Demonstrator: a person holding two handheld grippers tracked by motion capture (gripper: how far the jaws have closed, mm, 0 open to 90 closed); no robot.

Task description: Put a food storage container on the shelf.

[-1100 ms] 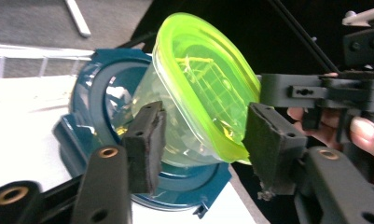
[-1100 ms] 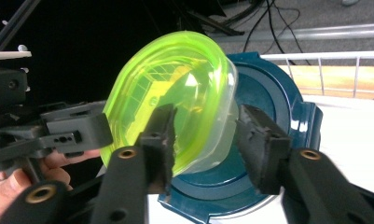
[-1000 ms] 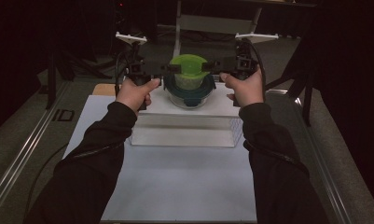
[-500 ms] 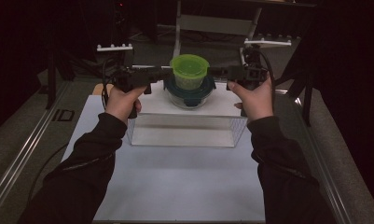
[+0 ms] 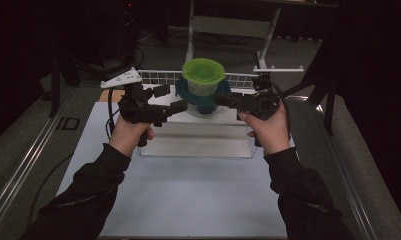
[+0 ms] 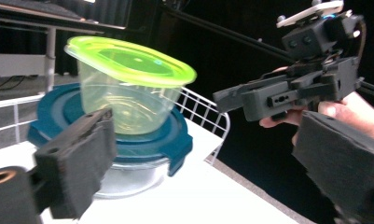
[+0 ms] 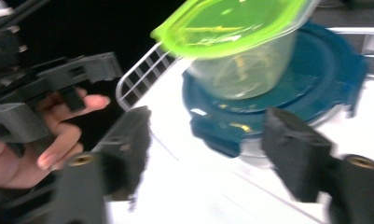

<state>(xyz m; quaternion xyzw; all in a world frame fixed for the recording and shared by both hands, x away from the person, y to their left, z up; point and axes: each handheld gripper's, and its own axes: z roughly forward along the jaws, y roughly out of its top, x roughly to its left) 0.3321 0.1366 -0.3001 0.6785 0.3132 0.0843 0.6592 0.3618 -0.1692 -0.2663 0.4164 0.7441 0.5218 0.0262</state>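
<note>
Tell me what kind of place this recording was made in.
Probably a lab or data-collection rig rather than a kitchen: a white work table with metal rails, dark surroundings, a metal-framed stand behind it, and food containers staged on a white raised platform.

Your surface [image 5: 188,200] is a pale, flat white sheet edged by grey metal rails. On it, toward the far side, stands a clear rectangular plastic box [image 5: 195,145] with a white top. A white wire rack [image 5: 238,80] runs along behind it. An orange patch shows at the surface's far left corner [image 5: 117,96].
</note>
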